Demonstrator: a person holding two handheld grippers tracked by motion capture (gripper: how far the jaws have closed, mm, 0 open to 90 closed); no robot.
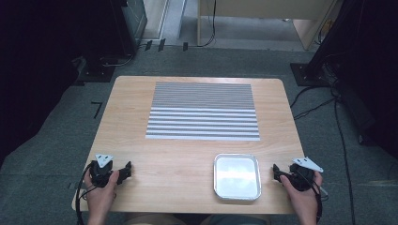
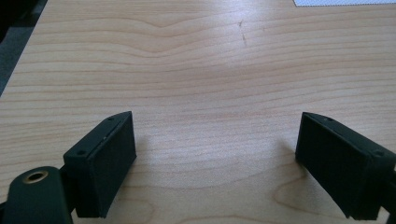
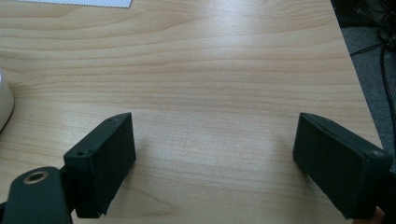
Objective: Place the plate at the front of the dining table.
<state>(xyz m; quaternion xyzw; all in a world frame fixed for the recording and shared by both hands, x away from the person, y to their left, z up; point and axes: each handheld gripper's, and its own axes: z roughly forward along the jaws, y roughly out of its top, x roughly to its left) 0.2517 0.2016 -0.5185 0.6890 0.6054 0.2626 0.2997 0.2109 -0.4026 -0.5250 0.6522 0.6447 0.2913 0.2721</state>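
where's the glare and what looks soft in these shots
High view: the metal tray is washed out by glare. Left gripper view: a pale sheen on the table, and the near jaws look soft. Right gripper view: the same sheen on the wood, with shadows beside the jaws.

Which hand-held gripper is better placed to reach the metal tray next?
The right hand-held gripper, probably. It rests open just beside the metal tray's right rim, while the left hand-held gripper, also open, sits near the table's left edge with bare wood between it and the tray.
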